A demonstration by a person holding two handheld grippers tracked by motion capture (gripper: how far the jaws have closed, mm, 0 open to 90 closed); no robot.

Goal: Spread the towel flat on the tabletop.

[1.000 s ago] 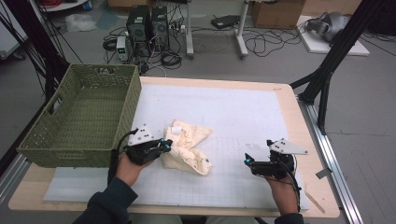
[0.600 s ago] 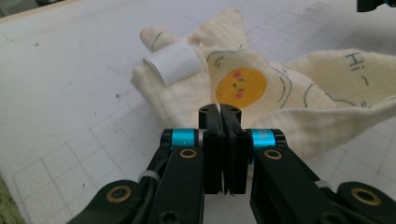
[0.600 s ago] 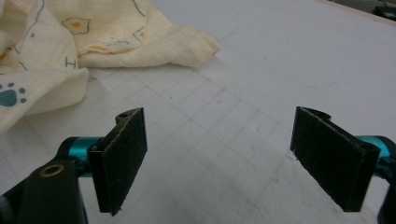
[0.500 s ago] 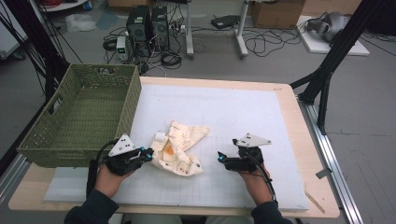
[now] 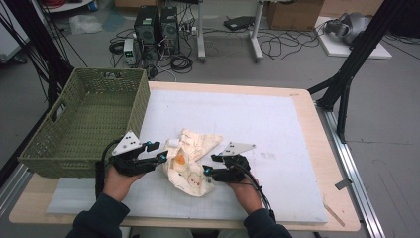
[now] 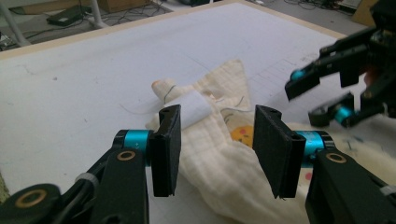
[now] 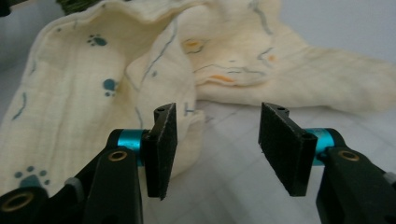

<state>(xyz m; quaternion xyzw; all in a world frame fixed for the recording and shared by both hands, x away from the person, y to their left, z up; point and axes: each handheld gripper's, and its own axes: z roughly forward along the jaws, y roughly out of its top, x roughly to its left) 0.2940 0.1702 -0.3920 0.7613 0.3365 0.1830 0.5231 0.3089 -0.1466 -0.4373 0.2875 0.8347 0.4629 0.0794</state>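
Left claw at nine o'clock of the crumpled cloth, jaws just opening, spread and empty. The cloth lies mid-worktop, soft, light and limp; best pinched at an edge. Right claw, at three o'clock, has been narrowing, gripping nothing yet.

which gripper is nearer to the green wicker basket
Left. The left gripper sits just off the green wicker basket's near right corner, at the left edge of the printed cream cloth. The right gripper is across the cloth, farther from the basket.
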